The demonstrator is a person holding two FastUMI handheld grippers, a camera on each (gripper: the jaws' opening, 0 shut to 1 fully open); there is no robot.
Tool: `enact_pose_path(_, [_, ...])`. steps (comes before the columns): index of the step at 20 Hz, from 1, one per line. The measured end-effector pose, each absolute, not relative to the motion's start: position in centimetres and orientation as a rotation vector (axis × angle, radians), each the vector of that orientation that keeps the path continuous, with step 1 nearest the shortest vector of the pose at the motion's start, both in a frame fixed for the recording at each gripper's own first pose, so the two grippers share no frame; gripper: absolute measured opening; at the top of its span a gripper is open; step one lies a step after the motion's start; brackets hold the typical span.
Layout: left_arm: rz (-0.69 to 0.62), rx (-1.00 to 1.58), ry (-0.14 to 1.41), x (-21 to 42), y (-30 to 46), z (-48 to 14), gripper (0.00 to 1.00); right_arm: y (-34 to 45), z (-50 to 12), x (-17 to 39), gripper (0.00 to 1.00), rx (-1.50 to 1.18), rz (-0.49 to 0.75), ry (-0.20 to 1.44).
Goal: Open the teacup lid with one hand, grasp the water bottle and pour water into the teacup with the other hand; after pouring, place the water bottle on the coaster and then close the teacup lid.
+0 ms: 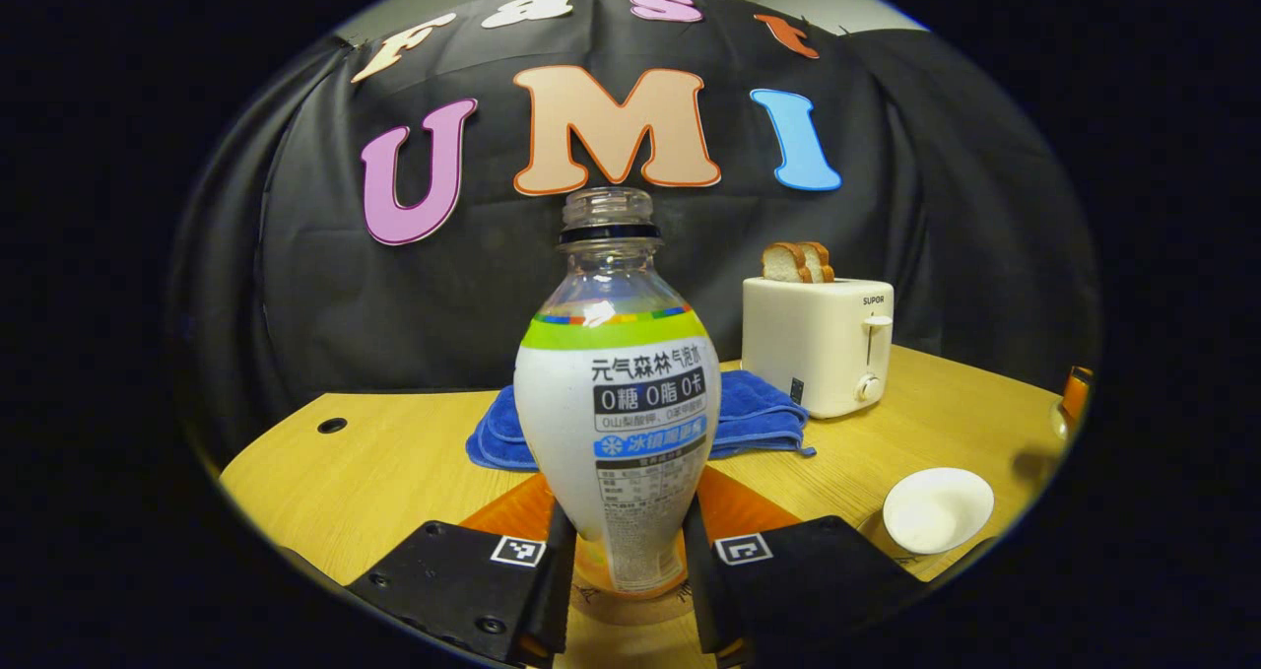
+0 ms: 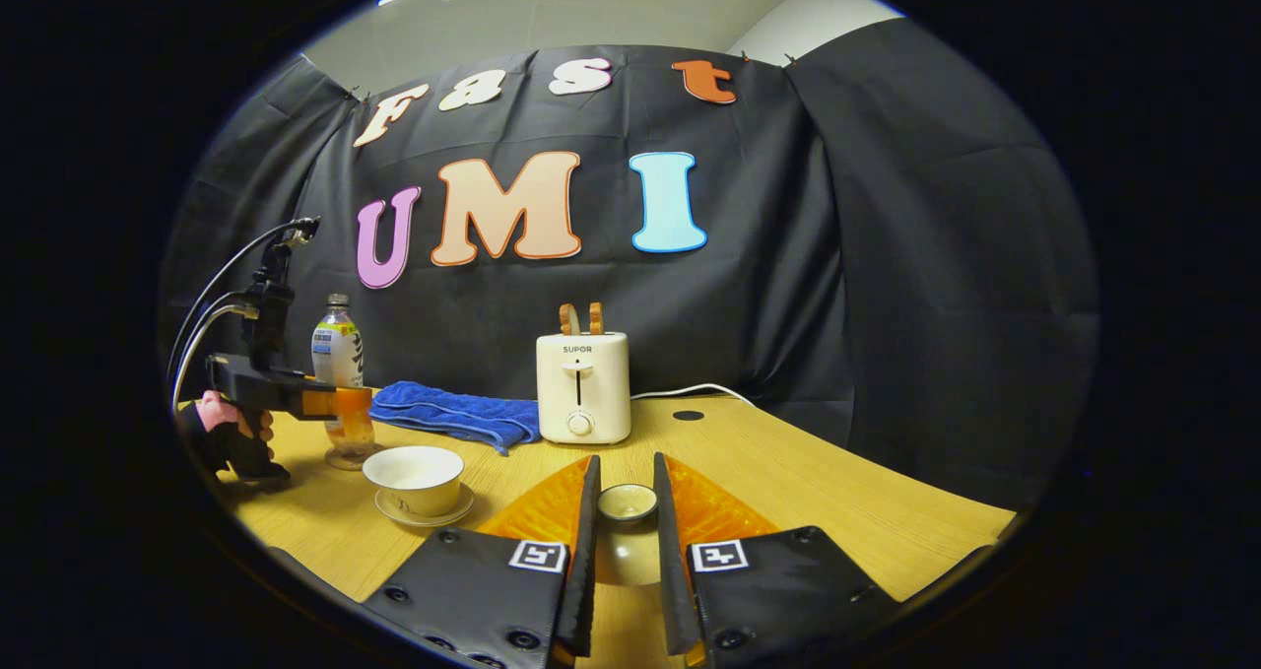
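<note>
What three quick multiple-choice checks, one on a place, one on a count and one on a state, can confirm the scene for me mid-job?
1. Where does the blue towel lie?
A. Left of the toaster, by the booth's wall
B. Under the teacup
C. On top of the toaster

2. How many bread slices stand in the toaster?
A. None
B. Two
C. Four

3. What is the state of the teacup?
A. Lid on
B. Tipped over
C. Upright on its saucer, lid off

Answers:
1 A: in the right gripper view the towel sits beside the toaster on the table.
2 B: two slices stick out of the top.
3 C: the cup's mouth is open, and the right hand-held gripper holds the lid between its fingers.
</note>
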State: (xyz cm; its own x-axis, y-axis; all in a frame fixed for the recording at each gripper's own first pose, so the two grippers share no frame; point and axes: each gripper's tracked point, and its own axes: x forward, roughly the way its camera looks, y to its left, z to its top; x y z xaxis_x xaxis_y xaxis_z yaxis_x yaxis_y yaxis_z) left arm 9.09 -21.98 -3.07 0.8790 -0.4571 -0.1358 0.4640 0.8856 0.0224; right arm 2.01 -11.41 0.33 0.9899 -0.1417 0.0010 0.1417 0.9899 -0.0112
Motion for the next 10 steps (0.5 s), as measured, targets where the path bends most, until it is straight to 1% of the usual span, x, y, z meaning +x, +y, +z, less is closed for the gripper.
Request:
enact_pose_path(1, [-0.483,0.05,0.133,9.2,-22.05,-3.32,0.47,-11.38,0.31,1.98,0.32,-0.011,-0.142,0.0])
enact_pose_path(5, [-0.479,0.03,0.144,9.08,-22.18,-3.37,0.51,-11.4,0.32,1.98,0.33,-0.011,-0.143,-0.001])
enact_pose_path(6, [-0.474,0.032,0.144,9.09,-22.07,-3.38,0.54,-11.42,0.31,1.99,0.33,-0.011,-0.143,-0.001])
enact_pose_path(10, [-0.467,0.022,0.145,9.05,-22.1,-3.47,0.6,-11.39,0.31,1.95,0.33,-0.011,-0.142,-0.001])
